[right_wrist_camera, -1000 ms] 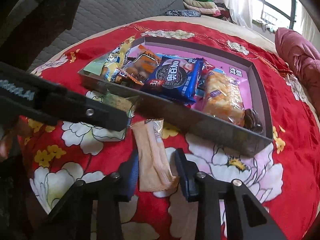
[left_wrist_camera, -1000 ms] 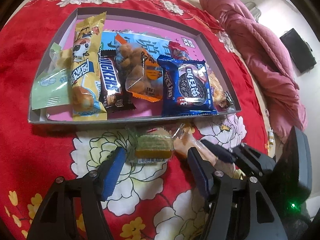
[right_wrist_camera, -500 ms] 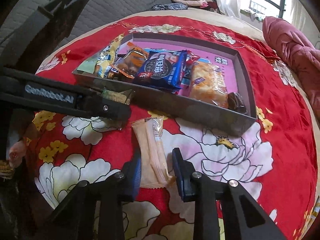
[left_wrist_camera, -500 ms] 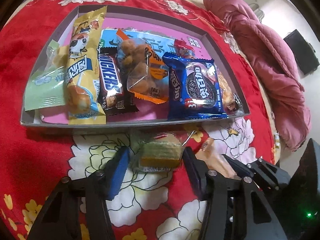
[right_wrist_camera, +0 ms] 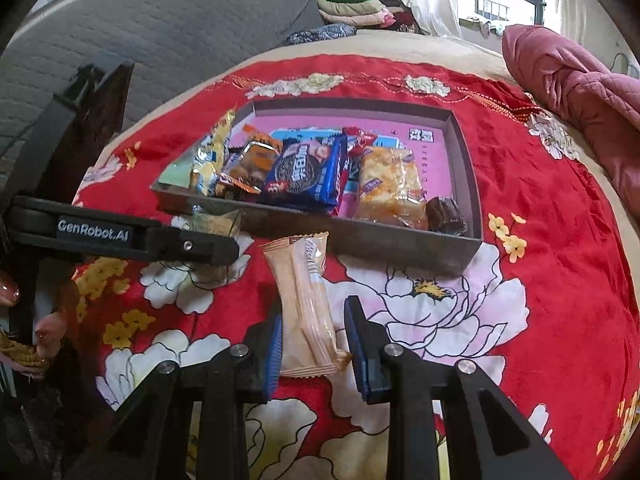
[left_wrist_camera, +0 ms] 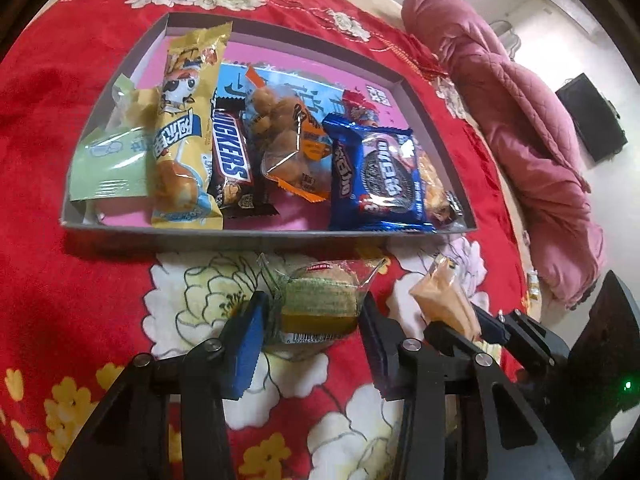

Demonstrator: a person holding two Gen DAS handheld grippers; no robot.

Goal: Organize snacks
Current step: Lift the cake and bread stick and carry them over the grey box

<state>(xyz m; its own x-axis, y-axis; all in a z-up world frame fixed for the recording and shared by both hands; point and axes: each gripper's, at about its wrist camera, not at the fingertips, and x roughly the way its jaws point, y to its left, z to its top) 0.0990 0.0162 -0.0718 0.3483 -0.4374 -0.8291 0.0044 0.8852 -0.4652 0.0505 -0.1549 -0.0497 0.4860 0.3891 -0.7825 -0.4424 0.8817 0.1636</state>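
A grey tray [left_wrist_camera: 240,237] with a pink floor holds several packets: green, yellow, a Snickers bar [left_wrist_camera: 230,156], an orange bag and a blue Oreo pack [left_wrist_camera: 380,176]. In front of it a green-and-yellow wrapped cake [left_wrist_camera: 320,304] lies on the cloth. My left gripper [left_wrist_camera: 310,322] is closing on it, and its blue pads meet the wrapper on both sides. To the right, my right gripper [right_wrist_camera: 314,320] is shut on a peach packet [right_wrist_camera: 306,300], which tilts up off the cloth [left_wrist_camera: 440,300]. The left gripper's finger [right_wrist_camera: 192,246] hides most of the cake [right_wrist_camera: 218,222] in the right wrist view.
A red flowered cloth [right_wrist_camera: 540,280] covers the bed. A bread packet [right_wrist_camera: 390,184] and a dark brownie [right_wrist_camera: 446,216] fill the tray's right end. A pink quilt [left_wrist_camera: 520,132] lies beyond the tray on the right. Folded clothes [right_wrist_camera: 352,4] are stacked at the back.
The left jaws have narrowed from wide open until they meet the cake's wrapper. The right gripper has risen a little, rolled, and lifted the peach packet's far end.
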